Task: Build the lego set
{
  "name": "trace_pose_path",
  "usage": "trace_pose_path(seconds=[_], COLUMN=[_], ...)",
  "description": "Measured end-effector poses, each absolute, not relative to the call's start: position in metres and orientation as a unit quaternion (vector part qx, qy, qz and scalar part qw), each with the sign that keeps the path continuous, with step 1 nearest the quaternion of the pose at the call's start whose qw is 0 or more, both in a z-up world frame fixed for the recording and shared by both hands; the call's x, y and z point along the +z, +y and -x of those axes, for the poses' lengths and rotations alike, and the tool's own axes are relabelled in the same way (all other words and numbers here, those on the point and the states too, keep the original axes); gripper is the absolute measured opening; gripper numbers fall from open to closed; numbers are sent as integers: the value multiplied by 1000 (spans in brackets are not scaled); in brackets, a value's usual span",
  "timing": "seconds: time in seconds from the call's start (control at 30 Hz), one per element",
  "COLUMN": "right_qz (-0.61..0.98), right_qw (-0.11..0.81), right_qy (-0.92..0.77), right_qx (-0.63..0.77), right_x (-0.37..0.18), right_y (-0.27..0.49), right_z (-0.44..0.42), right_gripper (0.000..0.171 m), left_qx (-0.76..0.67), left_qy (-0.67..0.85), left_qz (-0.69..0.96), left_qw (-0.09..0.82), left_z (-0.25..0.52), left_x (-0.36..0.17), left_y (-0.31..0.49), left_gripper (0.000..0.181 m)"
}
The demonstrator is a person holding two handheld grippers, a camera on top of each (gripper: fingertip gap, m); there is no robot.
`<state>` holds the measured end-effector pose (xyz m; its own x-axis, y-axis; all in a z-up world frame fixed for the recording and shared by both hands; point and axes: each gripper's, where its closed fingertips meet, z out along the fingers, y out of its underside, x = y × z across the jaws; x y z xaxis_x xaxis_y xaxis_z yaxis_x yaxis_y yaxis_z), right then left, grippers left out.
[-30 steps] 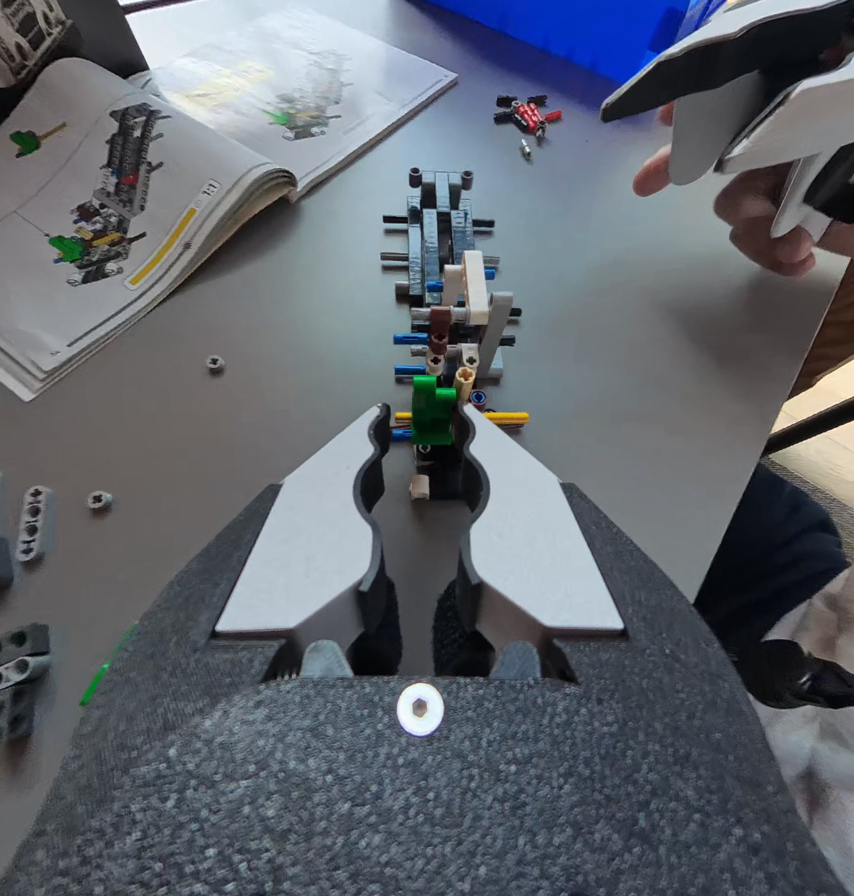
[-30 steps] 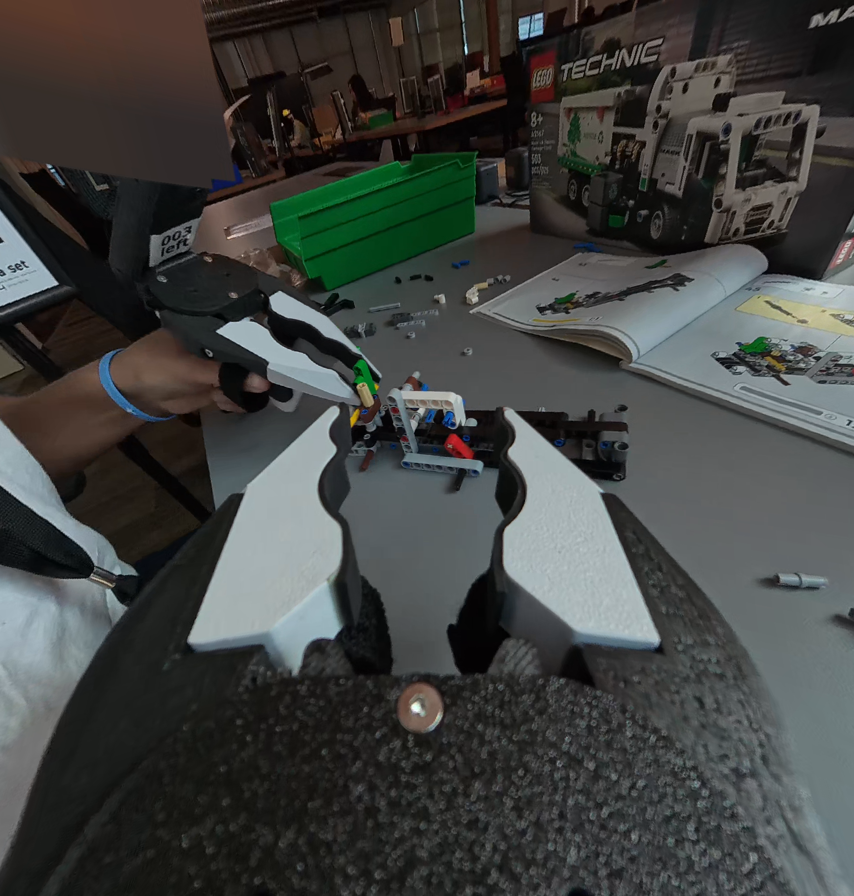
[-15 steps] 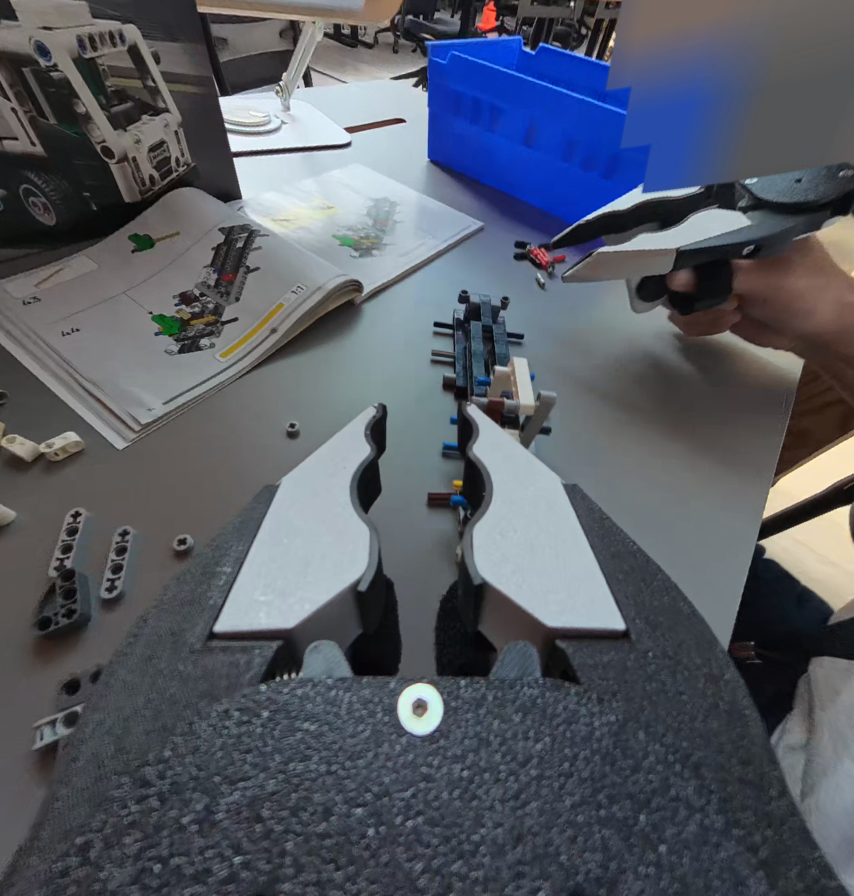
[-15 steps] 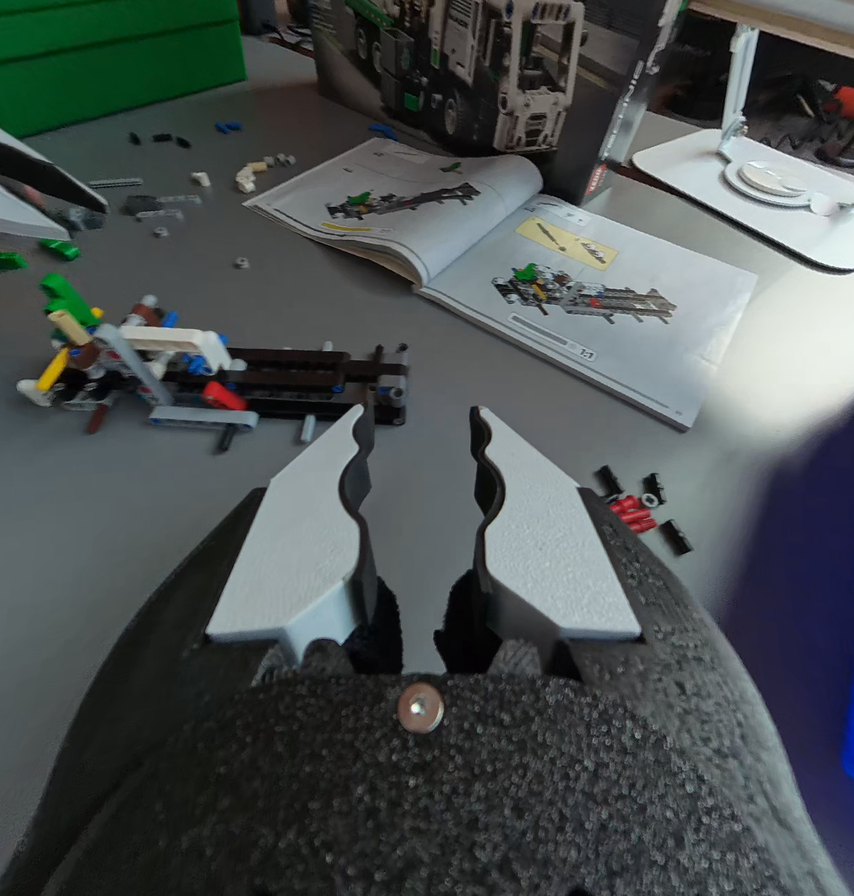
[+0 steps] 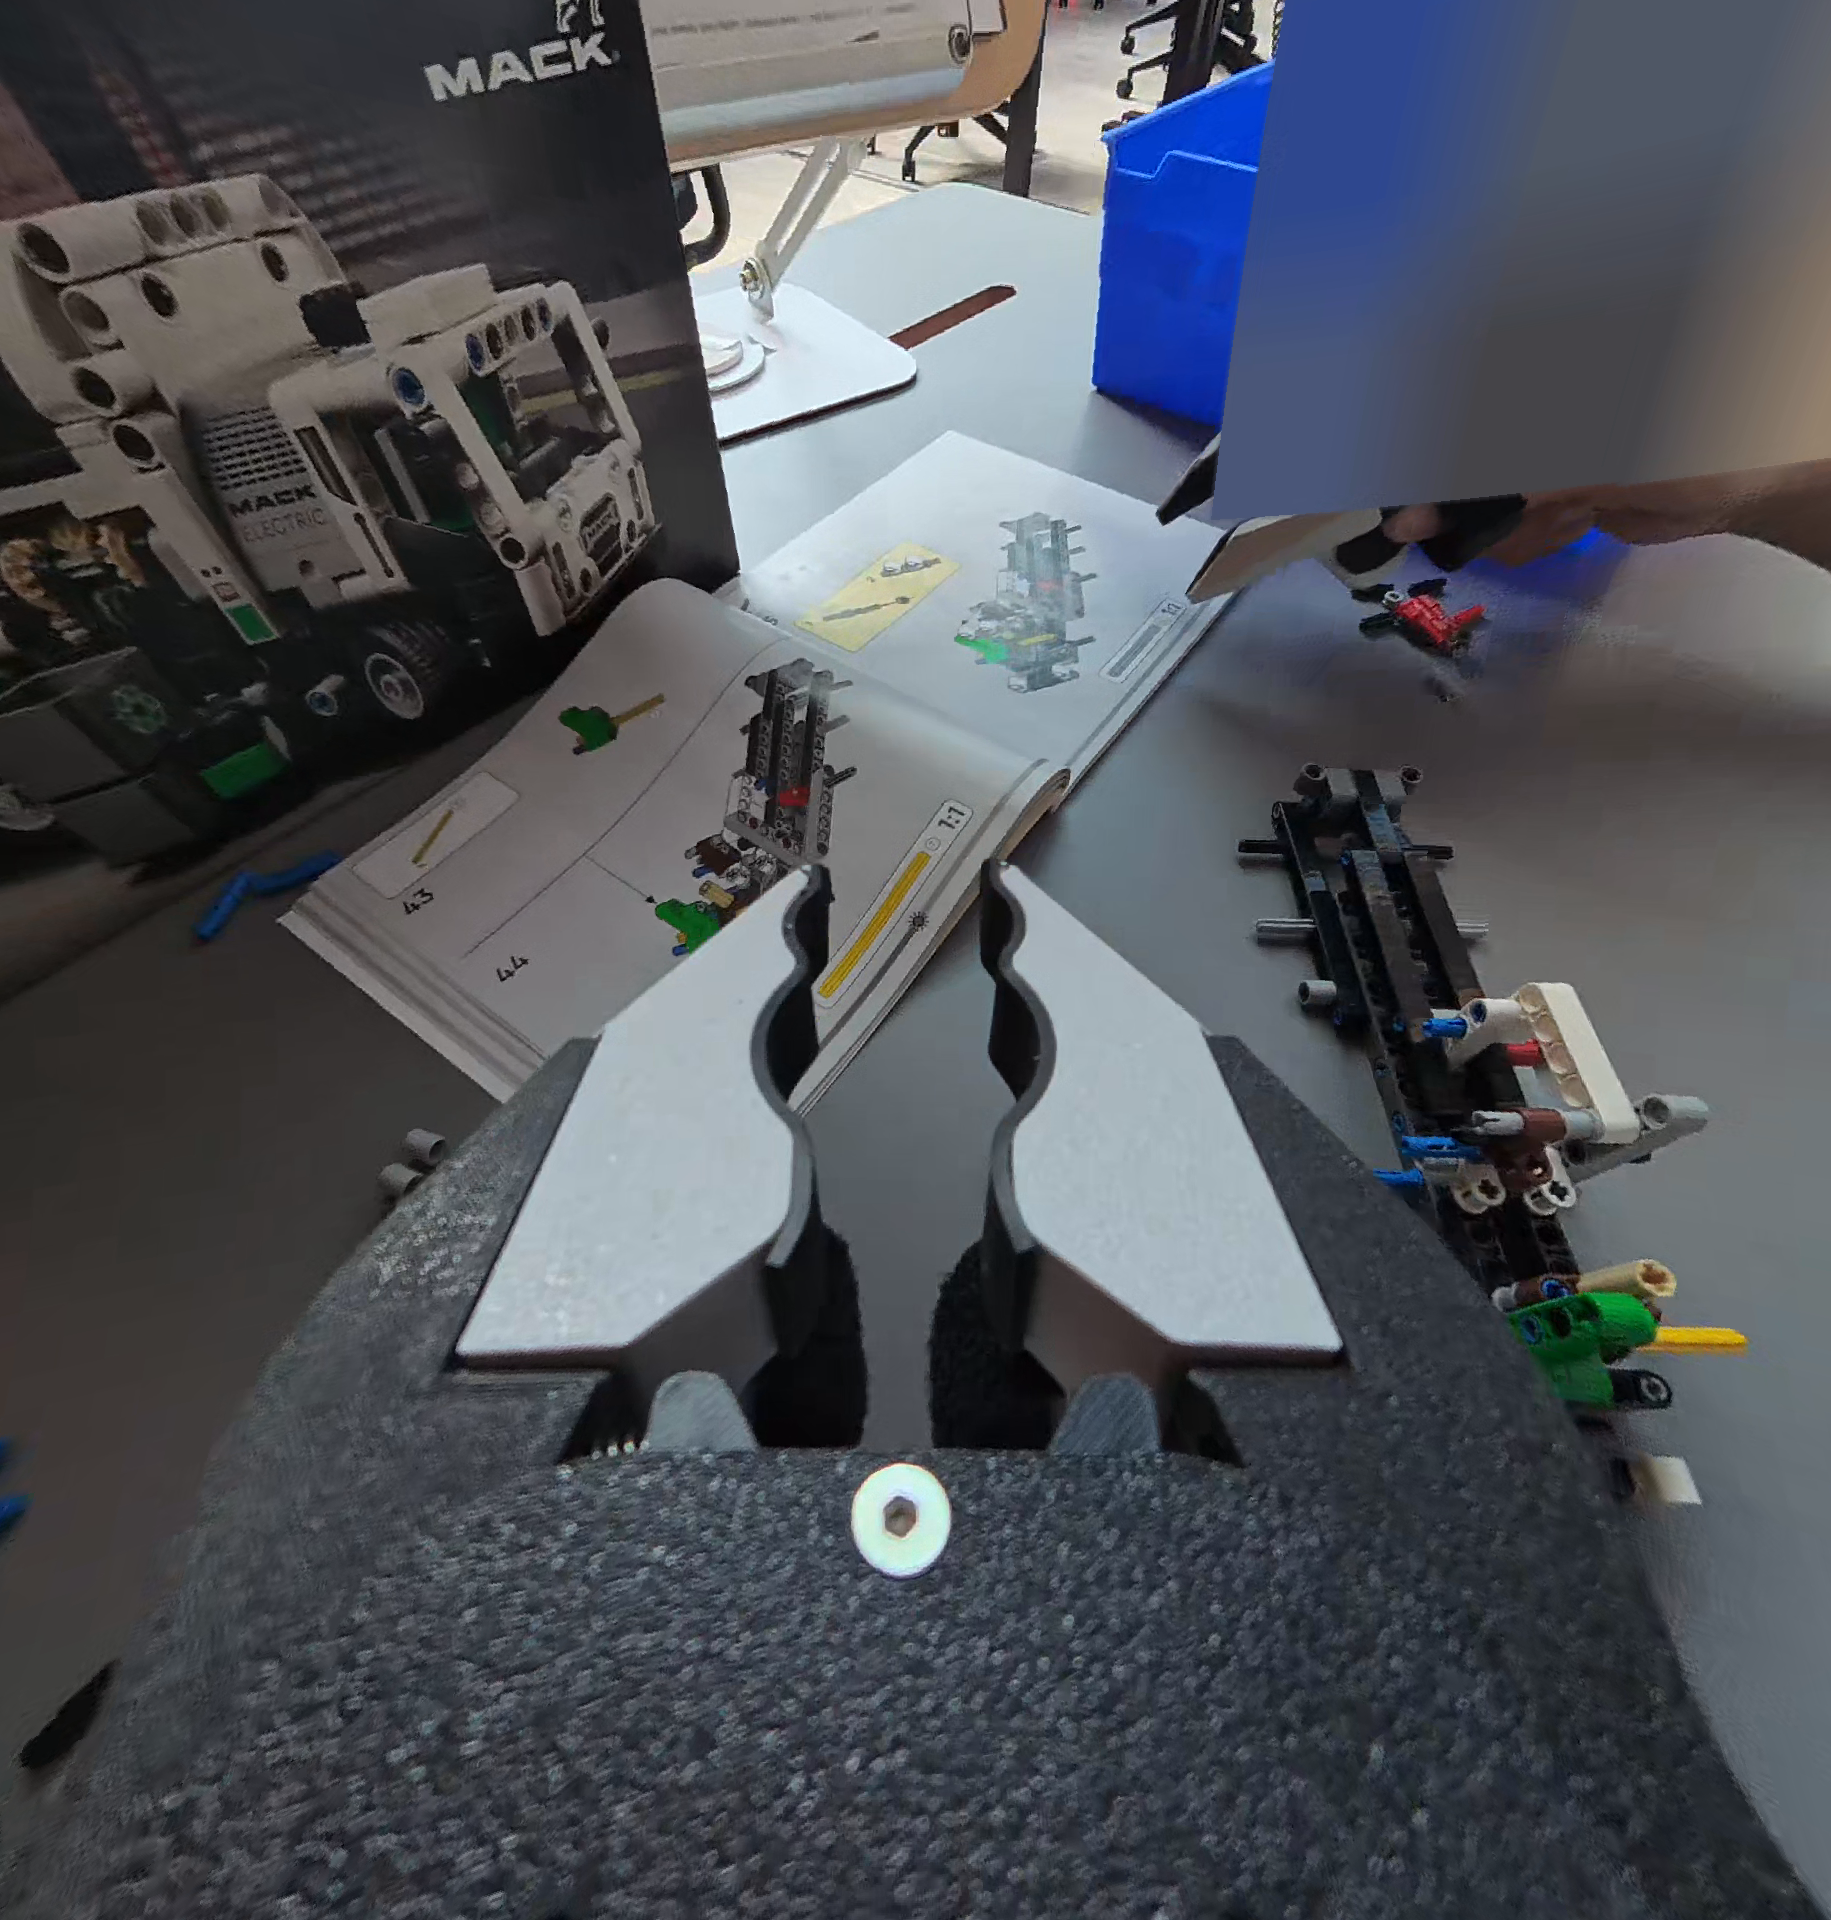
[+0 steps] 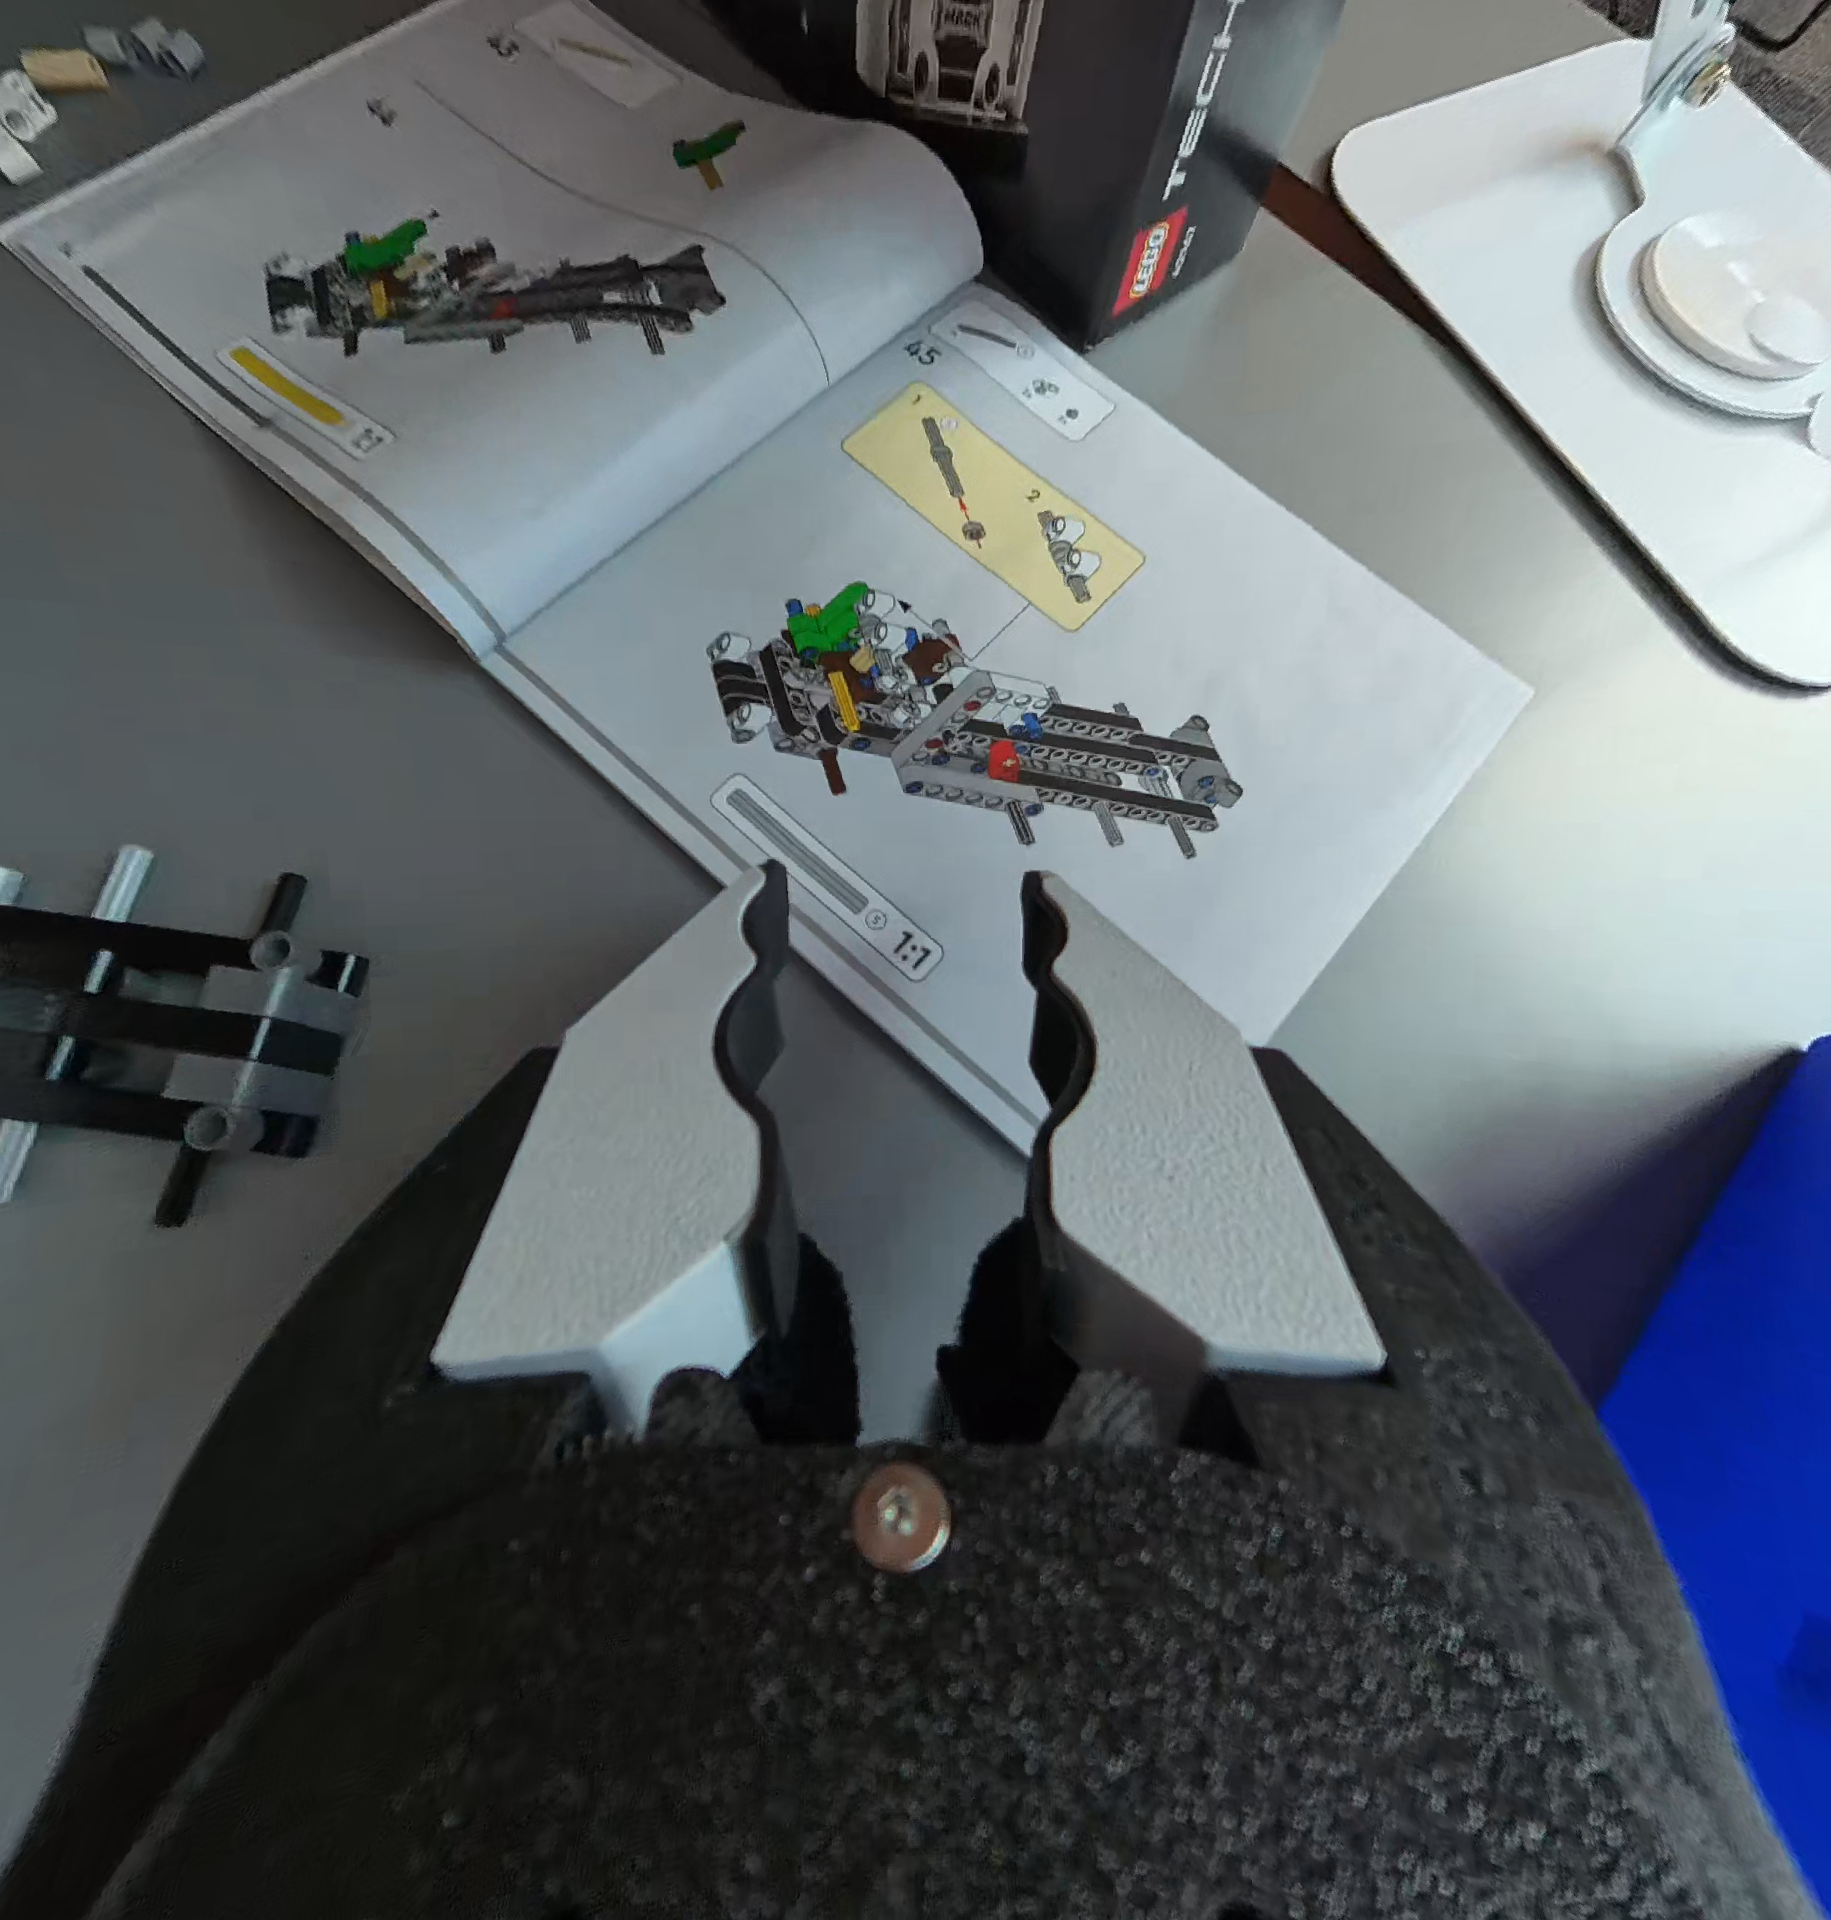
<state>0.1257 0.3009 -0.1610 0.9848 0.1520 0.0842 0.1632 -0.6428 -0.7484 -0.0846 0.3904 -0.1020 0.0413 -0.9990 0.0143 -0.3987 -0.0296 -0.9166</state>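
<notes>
In the left wrist view, the left gripper [image 5: 903, 883] has narrowly parted, empty fingers over the open booklet [image 5: 682, 821]. The half-built model [image 5: 1441, 1049] lies to their right on the bench [image 5: 1669, 883], its long axis running near to far. The right gripper [image 6: 895, 883], fingers moderately apart and empty, points at the booklet; the model end is at its left.
</notes>
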Motion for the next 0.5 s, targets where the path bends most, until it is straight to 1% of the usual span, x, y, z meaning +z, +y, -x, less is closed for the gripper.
trace_pose_path(seconds=[0.03, 0.13, 0.23, 0.33, 0.5], right_qz=[904, 893, 880, 867, 871], right_qw=[418, 442, 469, 491, 485], right_qy=[-90, -78, -73, -75, -77], right_qx=[-11, 17, 21, 21, 28], right_x=[-161, -156, -142, -133, -144], right_y=[298, 292, 284, 285, 286], right_z=[-125, -117, -114, -112, -109], right_gripper=[43, 41, 42, 41, 41], left_qx=[-383, -365, -339, -313, -307], left_qy=[574, 570, 571, 579, 579], left_qz=[609, 632, 621, 614, 626], left_qw=[391, 377, 416, 435, 422], left_z=[88, 97, 101, 103, 103], left_x=[-106, -123, -114, -112, -122], left_y=[393, 401, 407, 411, 416], left_gripper=[27, 27, 26, 25, 26])
